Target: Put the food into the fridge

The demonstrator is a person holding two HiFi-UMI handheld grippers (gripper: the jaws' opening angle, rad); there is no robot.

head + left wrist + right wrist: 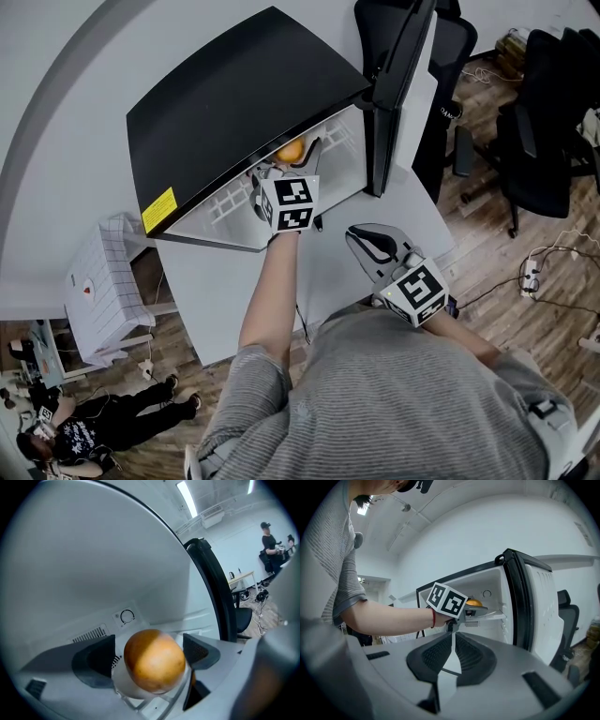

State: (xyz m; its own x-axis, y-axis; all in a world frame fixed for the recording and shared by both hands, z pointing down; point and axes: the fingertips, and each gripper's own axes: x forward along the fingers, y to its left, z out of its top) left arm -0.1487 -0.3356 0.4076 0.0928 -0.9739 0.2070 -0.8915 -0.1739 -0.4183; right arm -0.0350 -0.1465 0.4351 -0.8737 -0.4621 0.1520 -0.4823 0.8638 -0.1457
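An orange (291,150) (153,660) (474,603) rests on a white wire shelf (140,700) inside the small black-topped fridge (234,103), whose door (398,84) stands open to the right. My left gripper (286,161) (150,654) reaches into the fridge with its jaws spread wide on either side of the orange. A gap shows beside the left pad (96,660). My right gripper (367,246) (452,641) is shut and empty, held back over the white table (403,202) in front of the fridge.
A white gridded crate (98,291) stands left of the table. Black office chairs (553,141) and floor cables are at the right. One person (75,431) is on the floor at lower left; another person (269,541) stands far off.
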